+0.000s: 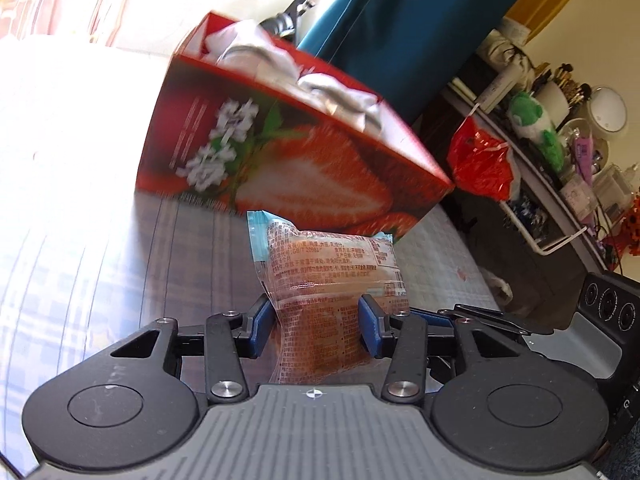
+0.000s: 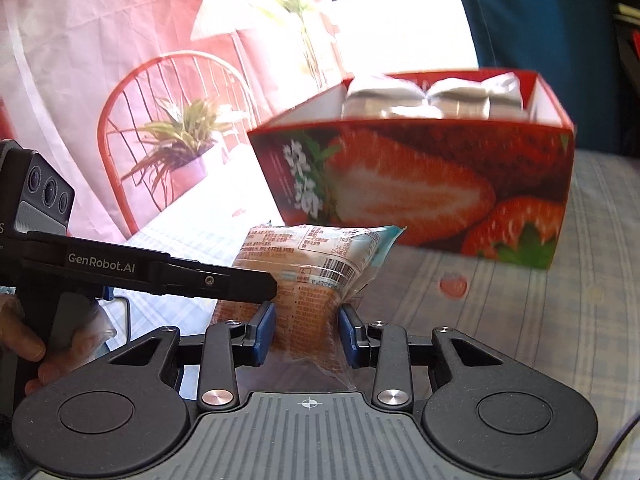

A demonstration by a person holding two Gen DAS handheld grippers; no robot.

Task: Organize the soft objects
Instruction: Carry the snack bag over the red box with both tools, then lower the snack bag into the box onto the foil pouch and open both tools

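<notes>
My left gripper [image 1: 316, 326] is shut on a wrapped bread packet [image 1: 328, 272], clear plastic with red print and blue ends, held above the checked bedsheet. My right gripper [image 2: 307, 332] is shut on a second, similar bread packet [image 2: 308, 268]. The left gripper's body [image 2: 120, 268] reaches in from the left of the right wrist view, just beside that packet. A red strawberry-print box [image 1: 280, 160] stands beyond both packets, open on top, with silver-white soft packs [image 1: 320, 84] inside. It also shows in the right wrist view [image 2: 420, 188], with the packs [image 2: 432, 96] filling its right part.
A pale checked bedsheet [image 2: 520, 320] covers the surface. A teal curtain [image 1: 400, 20] hangs behind the box. To the right stands a dark shelf [image 1: 540, 208] with a red bag [image 1: 480, 160], a green plush toy [image 1: 532, 120] and clutter. A pink printed backdrop [image 2: 100, 60] is at left.
</notes>
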